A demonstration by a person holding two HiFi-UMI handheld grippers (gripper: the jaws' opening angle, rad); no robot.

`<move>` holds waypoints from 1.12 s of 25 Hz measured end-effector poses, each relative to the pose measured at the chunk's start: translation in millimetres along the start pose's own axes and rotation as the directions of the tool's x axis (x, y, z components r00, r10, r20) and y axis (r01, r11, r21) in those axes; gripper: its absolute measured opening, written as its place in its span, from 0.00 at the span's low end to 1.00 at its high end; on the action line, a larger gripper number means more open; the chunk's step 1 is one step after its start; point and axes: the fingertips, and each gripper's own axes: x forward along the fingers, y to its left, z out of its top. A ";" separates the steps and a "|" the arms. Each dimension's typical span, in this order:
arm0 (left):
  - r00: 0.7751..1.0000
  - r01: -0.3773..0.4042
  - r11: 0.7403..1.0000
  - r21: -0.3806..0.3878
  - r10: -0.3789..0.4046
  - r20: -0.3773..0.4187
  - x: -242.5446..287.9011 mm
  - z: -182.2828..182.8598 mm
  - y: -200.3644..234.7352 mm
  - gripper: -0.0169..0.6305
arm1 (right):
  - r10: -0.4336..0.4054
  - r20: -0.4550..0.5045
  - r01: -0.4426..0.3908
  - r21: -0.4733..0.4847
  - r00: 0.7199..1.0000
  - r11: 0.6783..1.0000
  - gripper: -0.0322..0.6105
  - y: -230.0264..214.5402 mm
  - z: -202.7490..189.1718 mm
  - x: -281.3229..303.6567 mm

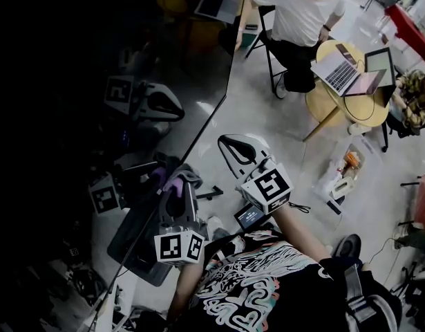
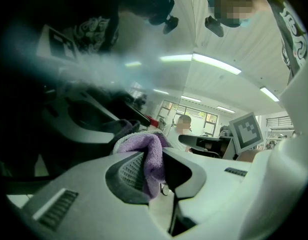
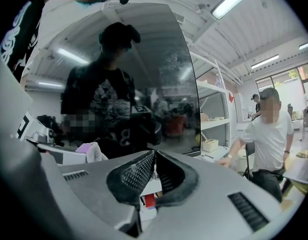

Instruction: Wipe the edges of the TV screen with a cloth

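A person holding a gripper in each hand stands at a large dark TV screen [image 1: 95,116], seen from the head camera. The left gripper [image 1: 179,198] is clamped on a purple cloth [image 1: 177,180], which sits right at the screen's near edge, low on the panel. Whether the cloth actually presses on the glass cannot be told from above. In the left gripper view, the cloth [image 2: 143,146] bunches out between the two pads and fills the narrow gap between them, with its own dim reflection just beside it.

The right gripper [image 1: 237,148] hangs just off the screen's edge, to the right of the cloth, with its jaws brought together and their tips meeting. In the right gripper view, nothing lies between those jaws [image 3: 154,156], and the TV screen [image 3: 143,59] ahead mirrors the person and the cloth.

Beyond, a seated person in a white shirt [image 1: 302,12] sits near a round table [image 1: 336,106] carrying laptops.
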 end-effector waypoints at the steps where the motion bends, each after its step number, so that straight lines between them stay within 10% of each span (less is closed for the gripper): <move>1: 1.000 0.005 1.000 0.004 -0.005 -0.004 11.2 -0.2 -4.7 0.13 | -0.003 0.000 0.003 0.005 1.000 1.000 0.10 -12.0 1.0 1.4; 28: 0.999 0.030 1.000 -0.004 -0.030 0.015 43.1 15.7 -28.0 0.13 | 0.003 0.014 -0.003 -0.005 1.000 1.000 0.10 -38.6 15.5 3.8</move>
